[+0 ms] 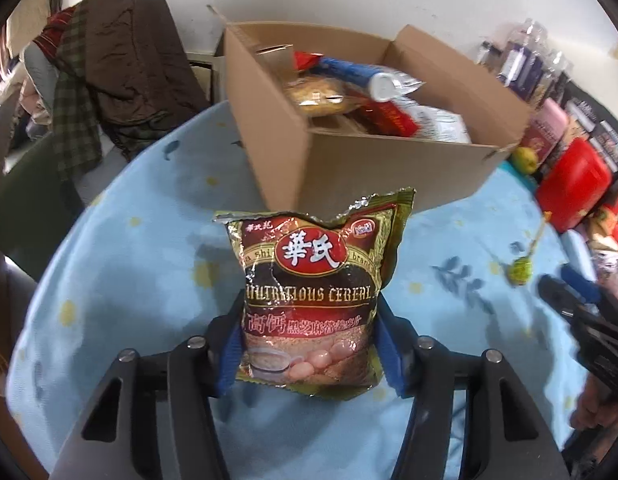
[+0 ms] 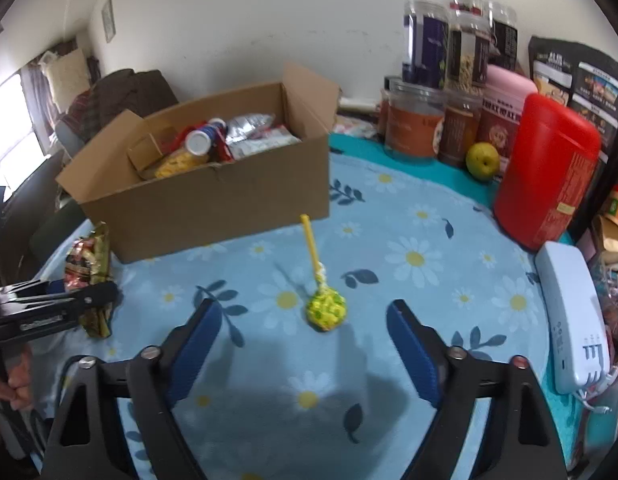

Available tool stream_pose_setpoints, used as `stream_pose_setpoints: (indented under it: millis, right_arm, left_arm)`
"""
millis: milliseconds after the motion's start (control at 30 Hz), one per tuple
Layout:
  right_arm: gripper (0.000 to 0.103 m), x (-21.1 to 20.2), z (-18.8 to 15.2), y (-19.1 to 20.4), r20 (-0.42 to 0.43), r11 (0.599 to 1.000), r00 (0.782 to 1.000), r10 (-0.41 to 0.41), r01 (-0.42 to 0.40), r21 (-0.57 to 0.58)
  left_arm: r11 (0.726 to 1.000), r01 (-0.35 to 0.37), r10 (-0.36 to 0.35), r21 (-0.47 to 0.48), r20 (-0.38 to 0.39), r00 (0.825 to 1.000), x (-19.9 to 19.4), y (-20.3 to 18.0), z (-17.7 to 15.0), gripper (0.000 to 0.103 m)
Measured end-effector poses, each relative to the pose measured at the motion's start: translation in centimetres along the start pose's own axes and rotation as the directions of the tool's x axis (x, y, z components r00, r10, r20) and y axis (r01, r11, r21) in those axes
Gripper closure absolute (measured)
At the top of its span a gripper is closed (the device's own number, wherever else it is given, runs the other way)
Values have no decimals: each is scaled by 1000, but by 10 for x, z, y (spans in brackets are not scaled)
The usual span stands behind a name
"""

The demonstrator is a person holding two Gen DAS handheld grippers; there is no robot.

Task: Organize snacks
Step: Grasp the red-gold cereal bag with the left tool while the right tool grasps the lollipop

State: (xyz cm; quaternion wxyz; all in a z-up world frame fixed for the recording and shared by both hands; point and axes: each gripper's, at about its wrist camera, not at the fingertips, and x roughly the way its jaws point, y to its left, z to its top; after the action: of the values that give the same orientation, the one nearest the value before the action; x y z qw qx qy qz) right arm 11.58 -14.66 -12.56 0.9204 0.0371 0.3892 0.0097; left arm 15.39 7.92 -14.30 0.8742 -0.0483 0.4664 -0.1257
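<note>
My left gripper [image 1: 309, 344] is shut on a red and gold cereal bag [image 1: 313, 292], its blue pads pressing both sides of the bag's lower half, a little above the blue flowered tablecloth [image 1: 129, 280]. An open cardboard box [image 1: 369, 160] with several snacks inside stands just behind the bag. In the right wrist view the box [image 2: 213, 208] is at the back left and the held bag [image 2: 89, 264] shows at the left edge. My right gripper [image 2: 305, 340] is open and empty, just short of a yellow-green lollipop [image 2: 325, 308] lying on the cloth.
A red canister [image 2: 545, 172], a green apple [image 2: 482, 160], several jars and dark snack bags stand at the back right. A white device [image 2: 573, 320] lies at the right edge. A chair with clothes [image 1: 109, 80] stands beyond the table at the left.
</note>
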Motion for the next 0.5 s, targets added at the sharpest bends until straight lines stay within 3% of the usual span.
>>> stream_pose_setpoints:
  millis: [33,267,500]
  right_arm:
    - [37,4,0,-4,-19,1000,1000,1,-1,7]
    - [51,23,1,-23,-64,998,997,37,-34,48]
    - [62,35,2,-23,-89,997,994,66,-63,41]
  left_arm:
    - [1000,13,-13,9,-7,1000,-1,-4,-1,47]
    - [995,90,-88,39,-46,995,2,-35,-3,47]
    - [993,98,-95,59,-52,994,2,-48,-3,47]
